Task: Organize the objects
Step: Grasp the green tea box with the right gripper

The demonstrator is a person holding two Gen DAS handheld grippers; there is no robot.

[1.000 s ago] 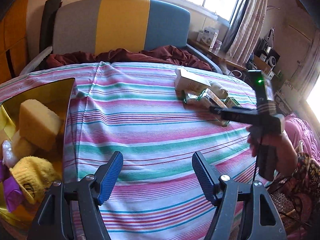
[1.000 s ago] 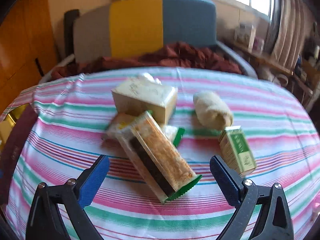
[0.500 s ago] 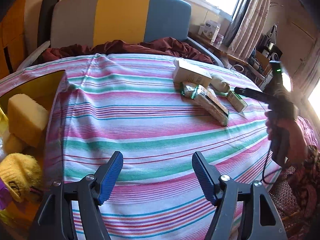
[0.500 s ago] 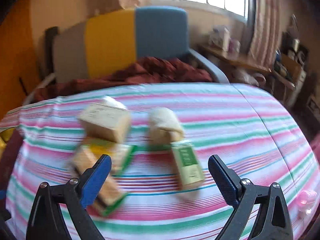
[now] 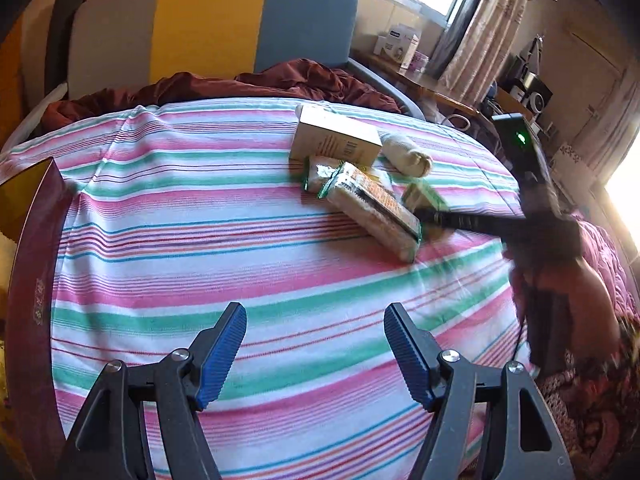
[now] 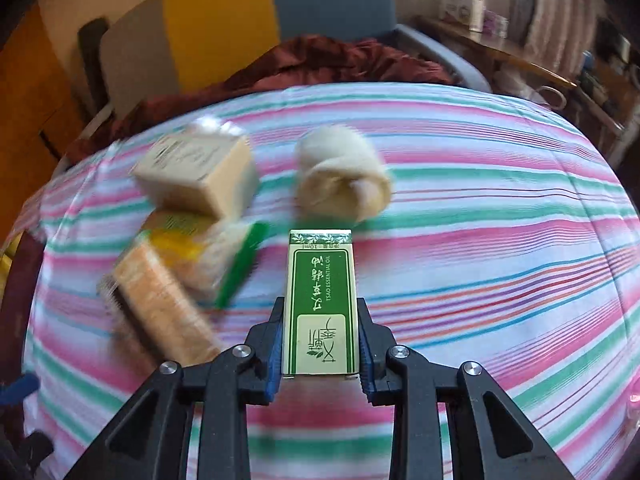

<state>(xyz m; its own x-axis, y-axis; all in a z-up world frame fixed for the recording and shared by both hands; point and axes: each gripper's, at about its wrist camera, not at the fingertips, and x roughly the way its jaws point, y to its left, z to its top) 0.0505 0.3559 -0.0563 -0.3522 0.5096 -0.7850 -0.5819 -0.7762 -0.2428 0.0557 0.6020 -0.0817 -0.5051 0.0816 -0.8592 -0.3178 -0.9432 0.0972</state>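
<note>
1. The right gripper (image 6: pixel 320 354) pinches the green essential-oil box (image 6: pixel 320 304) at its near end, blue pads pressed on both long sides; the box sits in the lower centre of the right wrist view, pointing away over the striped cloth (image 6: pixel 500 264).
2. To do this step well, I would lift straight up before swinging aside: the rolled cream cloth (image 6: pixel 342 174) lies just beyond the box's far end, and the cracker packet (image 6: pixel 160 304) is near on the left.
3. The hold is far back on the box, so the free end may droop; a slow, level carry should keep it from twisting.
4. The left gripper (image 5: pixel 316 356) hangs over bare cloth at the bottom of its view, fingers spread wide, nothing between them.
5. The beige carton (image 5: pixel 336 138) stands in the upper middle of the left view, touching the packets in front of it.
6. A dark red tray (image 5: pixel 34 264) shows at the left edge; its contents are out of frame, so I cannot tell what it holds, though it is probably where the box belongs.
</note>
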